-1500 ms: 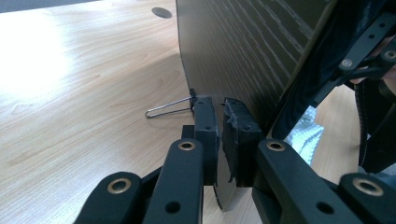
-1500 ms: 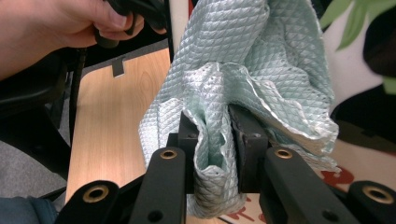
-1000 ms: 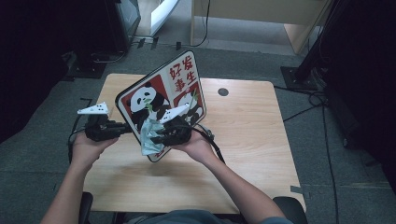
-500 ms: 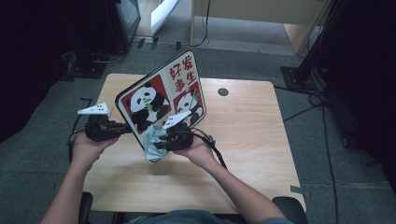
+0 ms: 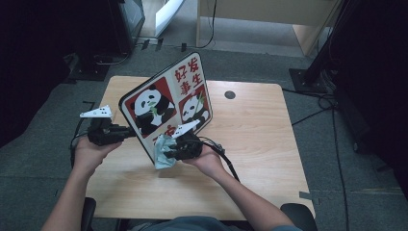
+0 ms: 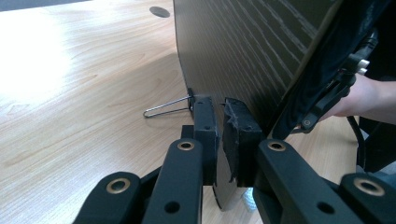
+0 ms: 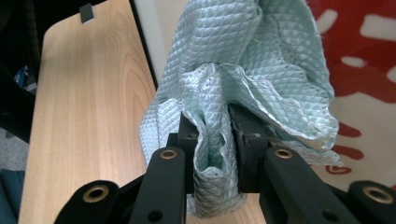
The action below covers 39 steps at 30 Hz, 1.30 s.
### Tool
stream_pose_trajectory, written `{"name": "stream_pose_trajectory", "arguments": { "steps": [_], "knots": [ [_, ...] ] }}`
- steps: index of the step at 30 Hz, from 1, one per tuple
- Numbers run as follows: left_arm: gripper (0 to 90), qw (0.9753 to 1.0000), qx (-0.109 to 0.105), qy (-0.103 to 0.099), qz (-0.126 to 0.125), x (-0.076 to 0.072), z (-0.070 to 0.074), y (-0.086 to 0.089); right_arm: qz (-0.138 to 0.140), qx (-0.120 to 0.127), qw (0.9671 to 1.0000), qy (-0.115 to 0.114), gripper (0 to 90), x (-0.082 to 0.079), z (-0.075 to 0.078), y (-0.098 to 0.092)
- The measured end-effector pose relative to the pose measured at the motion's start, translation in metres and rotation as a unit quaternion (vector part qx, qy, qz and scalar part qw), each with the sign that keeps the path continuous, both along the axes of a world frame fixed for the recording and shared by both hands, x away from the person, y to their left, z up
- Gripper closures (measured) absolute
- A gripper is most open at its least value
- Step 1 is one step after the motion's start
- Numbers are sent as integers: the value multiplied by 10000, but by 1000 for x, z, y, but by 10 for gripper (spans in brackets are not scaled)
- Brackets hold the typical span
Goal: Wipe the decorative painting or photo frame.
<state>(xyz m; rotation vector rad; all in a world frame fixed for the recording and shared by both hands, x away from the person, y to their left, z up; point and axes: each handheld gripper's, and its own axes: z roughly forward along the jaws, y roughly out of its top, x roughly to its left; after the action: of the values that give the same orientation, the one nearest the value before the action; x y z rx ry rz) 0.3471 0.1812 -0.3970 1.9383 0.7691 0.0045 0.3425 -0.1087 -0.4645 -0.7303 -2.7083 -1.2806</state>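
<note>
My left gripper (image 5: pixel 126 132) clamps the tilted panda board (image 5: pixel 166 103) by its left edge; my right gripper (image 5: pixel 174 147) pinches a cloth (image 5: pixel 162 153) against its face (near-left table (image 5: pixel 269 134)) — hard wiping could twist the board loose.

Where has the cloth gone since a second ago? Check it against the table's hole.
Yes, it moved: the cloth in the right gripper has slid down the panda board toward the person, away from the table's round hole.
</note>
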Motion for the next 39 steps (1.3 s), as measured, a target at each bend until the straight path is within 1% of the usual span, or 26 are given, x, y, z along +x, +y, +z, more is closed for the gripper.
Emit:
{"name": "stream_pose_trajectory", "arguments": {
  "steps": [8, 10, 13, 19, 24, 32, 34, 39],
  "knots": [
    [839, 10000, -13, 2, -25, 1, 0, 0, -124, -70, 9999, -5, 763, 3, -7, -8],
    [839, 10000, -11, 1, -27, 1, 0, 0, -167, -85, 9998, 20, 763, 4, -8, -10],
    [837, 10000, -16, -1, -26, 1, 0, 0, -251, -61, 9996, 120, 763, 7, -11, -14],
    [836, 10000, -14, 2, -28, 1, 0, 0, -374, -90, 9991, 172, 762, 13, -14, -22],
    [834, 10000, -14, 7, -38, 1, 0, 0, -465, -142, 9987, 155, 763, 18, -16, -29],
    [832, 10000, -17, 15, -54, 1, 0, -1, -597, -68, 9980, 210, 763, 26, -18, -39],
    [830, 10000, -24, 13, -64, 2, 0, -1, -568, -39, 9982, 182, 764, 28, -19, -42],
    [826, 10000, -22, -8, -56, 3, 0, -1, -619, -1, 9980, 159, 765, 34, -21, -49]
  ]
}}
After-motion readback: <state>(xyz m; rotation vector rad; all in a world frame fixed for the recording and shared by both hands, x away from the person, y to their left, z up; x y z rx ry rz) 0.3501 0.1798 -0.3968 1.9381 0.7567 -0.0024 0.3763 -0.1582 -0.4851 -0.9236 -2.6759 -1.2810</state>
